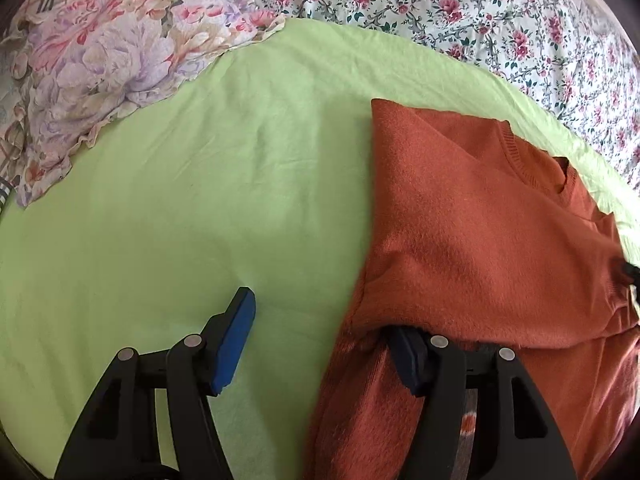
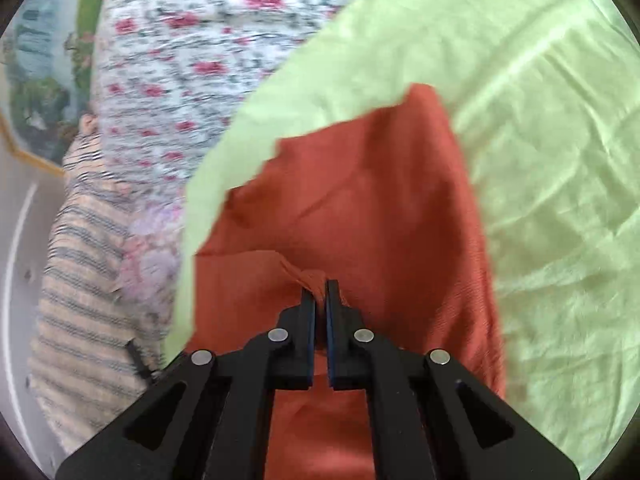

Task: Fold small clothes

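Observation:
An orange knitted sweater (image 1: 480,220) lies partly folded on a light green sheet (image 1: 180,200), with its neckline toward the right. My left gripper (image 1: 320,316) is open at the sweater's left edge. Its left finger (image 1: 236,336), blue-padded, rests over bare sheet, and its right finger (image 1: 408,360) is tucked under a fold of the sweater. In the blurred right wrist view, my right gripper (image 2: 320,292) is shut on a bunched pinch of the orange sweater (image 2: 380,200), which drapes away from the jaws over the green sheet (image 2: 540,120).
A floral pillow (image 1: 112,60) with a frilled edge lies at the left, and a flower-print bedcover (image 1: 460,8) runs behind the green sheet. In the right wrist view, striped fabric (image 2: 80,280) and a framed picture (image 2: 36,80) show at the left.

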Action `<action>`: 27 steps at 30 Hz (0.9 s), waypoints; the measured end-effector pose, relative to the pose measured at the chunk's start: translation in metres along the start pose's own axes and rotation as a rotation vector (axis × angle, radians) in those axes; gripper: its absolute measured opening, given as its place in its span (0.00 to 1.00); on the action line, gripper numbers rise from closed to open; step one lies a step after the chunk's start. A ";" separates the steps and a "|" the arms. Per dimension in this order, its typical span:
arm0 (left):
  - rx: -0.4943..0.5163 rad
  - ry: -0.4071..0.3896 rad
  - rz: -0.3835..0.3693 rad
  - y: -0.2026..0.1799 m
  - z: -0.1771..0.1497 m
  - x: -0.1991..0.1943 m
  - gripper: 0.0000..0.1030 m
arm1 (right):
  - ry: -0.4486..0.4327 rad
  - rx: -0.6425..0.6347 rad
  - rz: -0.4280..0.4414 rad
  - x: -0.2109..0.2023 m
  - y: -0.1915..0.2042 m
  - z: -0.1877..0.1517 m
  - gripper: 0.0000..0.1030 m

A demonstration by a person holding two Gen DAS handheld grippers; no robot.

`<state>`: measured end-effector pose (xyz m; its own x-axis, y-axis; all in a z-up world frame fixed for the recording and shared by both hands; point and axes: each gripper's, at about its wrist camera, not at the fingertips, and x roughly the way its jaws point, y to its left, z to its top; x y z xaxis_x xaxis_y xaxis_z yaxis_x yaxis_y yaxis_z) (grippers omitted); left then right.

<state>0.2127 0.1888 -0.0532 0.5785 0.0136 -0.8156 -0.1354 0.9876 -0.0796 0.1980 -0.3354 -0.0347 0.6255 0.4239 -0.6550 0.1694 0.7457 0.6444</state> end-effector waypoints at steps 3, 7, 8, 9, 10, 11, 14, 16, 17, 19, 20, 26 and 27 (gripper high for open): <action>0.000 0.005 -0.004 0.006 -0.005 -0.002 0.67 | -0.034 0.039 0.008 -0.002 -0.013 -0.010 0.20; -0.004 0.008 0.003 0.006 -0.006 -0.001 0.67 | -0.080 -0.084 -0.017 -0.007 0.004 -0.027 0.48; -0.003 0.006 0.013 0.004 -0.006 -0.001 0.67 | -0.080 -0.142 -0.062 -0.003 0.013 -0.030 0.49; -0.005 0.002 0.026 0.002 -0.006 -0.001 0.67 | -0.069 -0.193 -0.116 0.003 0.021 -0.031 0.49; -0.011 0.000 0.029 0.002 -0.006 -0.001 0.67 | -0.059 -0.226 -0.152 0.010 0.028 -0.030 0.47; -0.017 0.000 0.028 0.003 -0.006 -0.001 0.67 | -0.047 -0.239 -0.166 0.011 0.029 -0.031 0.22; -0.043 -0.003 0.006 0.009 -0.006 -0.002 0.67 | -0.080 -0.254 -0.141 -0.002 0.035 -0.032 0.04; -0.048 0.001 0.000 0.010 -0.005 -0.001 0.67 | -0.138 -0.262 -0.157 -0.020 0.037 -0.033 0.04; -0.043 0.003 0.006 0.009 -0.005 0.000 0.67 | -0.152 -0.247 -0.165 -0.025 0.034 -0.032 0.04; -0.034 0.004 0.023 0.005 -0.005 0.000 0.67 | -0.149 -0.215 -0.199 -0.026 0.023 -0.028 0.04; -0.032 0.003 0.027 0.005 -0.005 0.001 0.67 | -0.143 -0.197 -0.215 -0.024 0.016 -0.027 0.04; -0.057 0.009 0.003 0.011 -0.006 -0.003 0.67 | -0.149 -0.140 -0.263 -0.029 0.002 -0.034 0.04; -0.054 0.013 0.007 0.011 -0.006 -0.004 0.67 | -0.153 -0.149 -0.250 -0.034 0.005 -0.040 0.04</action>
<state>0.2037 0.1981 -0.0543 0.5667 0.0181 -0.8238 -0.1830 0.9775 -0.1044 0.1472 -0.3255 -0.0245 0.6875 0.1447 -0.7116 0.2259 0.8887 0.3990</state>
